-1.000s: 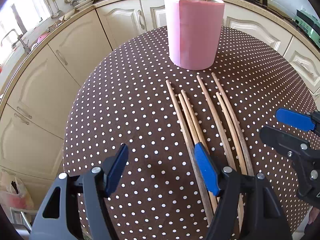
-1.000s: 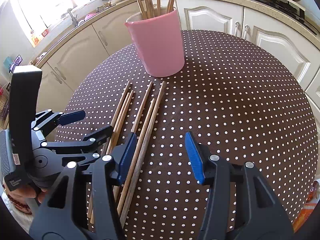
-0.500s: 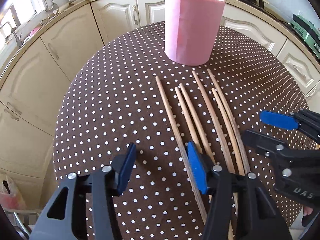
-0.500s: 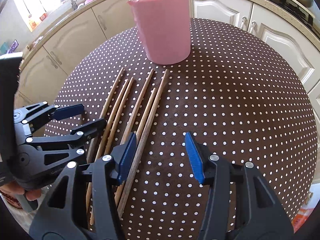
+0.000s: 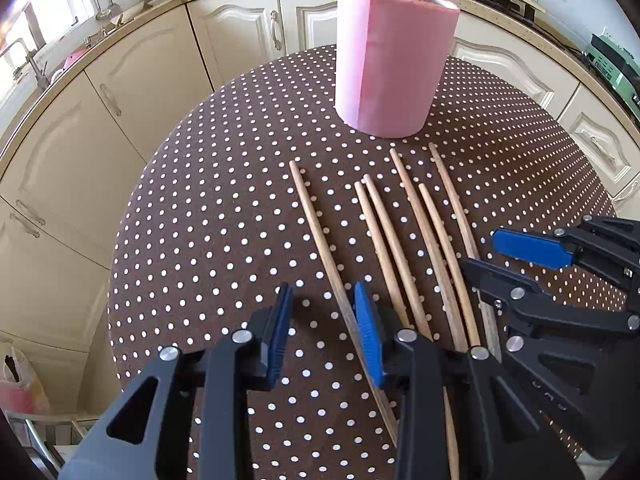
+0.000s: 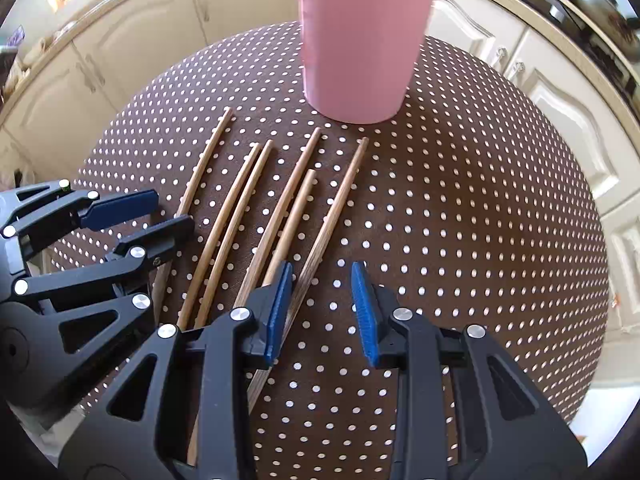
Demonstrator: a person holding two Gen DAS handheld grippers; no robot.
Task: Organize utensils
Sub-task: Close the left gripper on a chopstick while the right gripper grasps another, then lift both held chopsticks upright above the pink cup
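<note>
On dotted cloth (image 5: 224, 216), slender wooden chopsticks (image 5: 400, 236), cylindrical pink cup (image 5: 394, 64)

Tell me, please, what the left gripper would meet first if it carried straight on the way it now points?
Most likely the leftmost chopstick, which runs between the closing jaws of the left gripper near its right pad, or the dotted tablecloth just beside it. Depth is hard to judge here; nothing else stands in that line.
</note>
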